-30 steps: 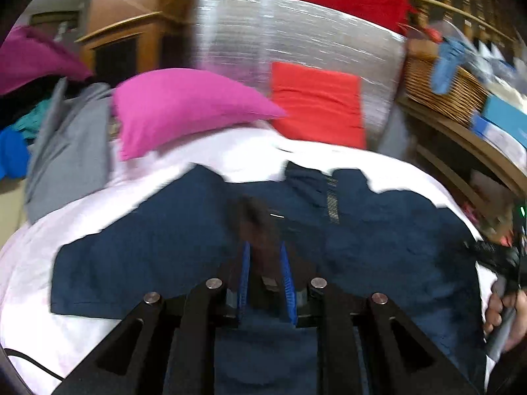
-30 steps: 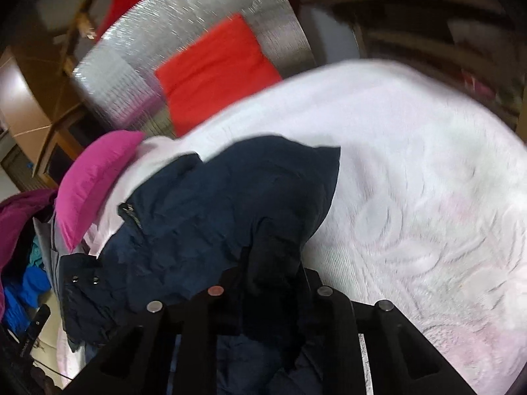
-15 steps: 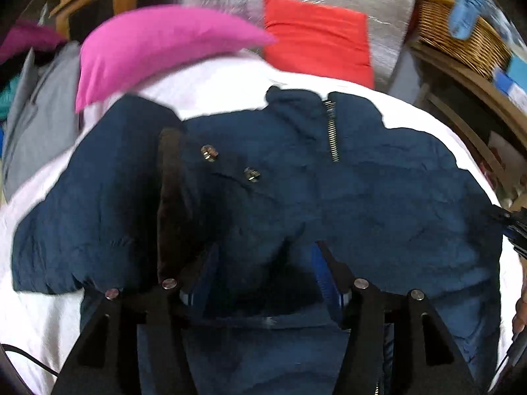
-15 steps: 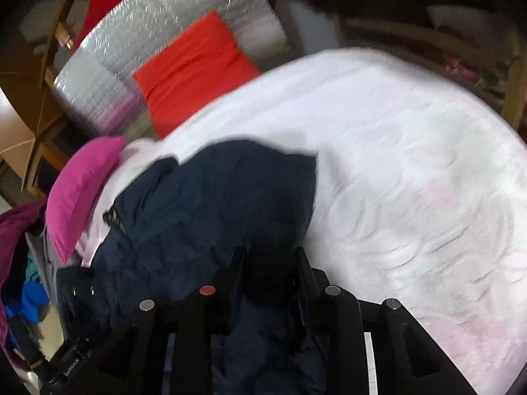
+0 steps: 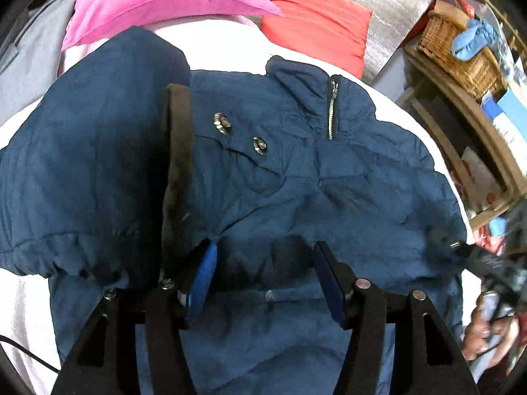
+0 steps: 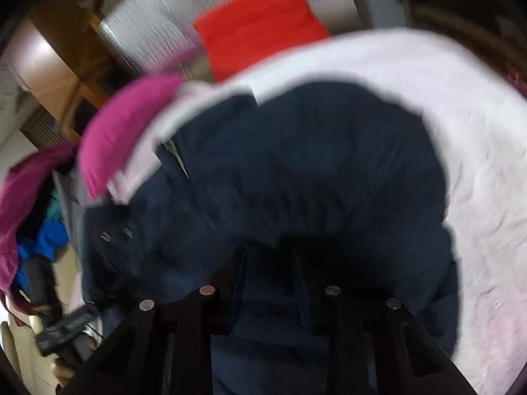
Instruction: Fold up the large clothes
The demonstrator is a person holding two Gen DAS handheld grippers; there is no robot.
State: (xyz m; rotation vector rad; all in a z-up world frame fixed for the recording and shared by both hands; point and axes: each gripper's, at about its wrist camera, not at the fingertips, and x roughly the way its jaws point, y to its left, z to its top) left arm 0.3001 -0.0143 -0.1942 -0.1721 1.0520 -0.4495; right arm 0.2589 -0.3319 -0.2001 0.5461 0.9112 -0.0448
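Navy padded jacket [image 5: 296,177] lay spread on the white bed cover [image 5: 217,42], collar and zipper [image 5: 331,112] at 12 o'clock from the left gripper [image 5: 263,276], hem toward 6. Long axis ran roughly 12–6 in the left wrist view. One sleeve with the dark cuff [image 5: 176,171] sat folded over the body at about 10 o'clock, two snaps [image 5: 240,133] just beside it. Left gripper's jaws stood apart over the lower body fabric, nothing pinched between the blue pads [image 5: 202,279].

Right gripper [image 6: 268,276]: view blurred; jaws looked narrowly parted with dark jacket fabric around them. Couldn't tell if it was clamped on cloth.

Judgement: the unfolded side lay at 3 o'clock from the left gripper, nearer the right one, so that arm probably takes the next fold, across toward 9.
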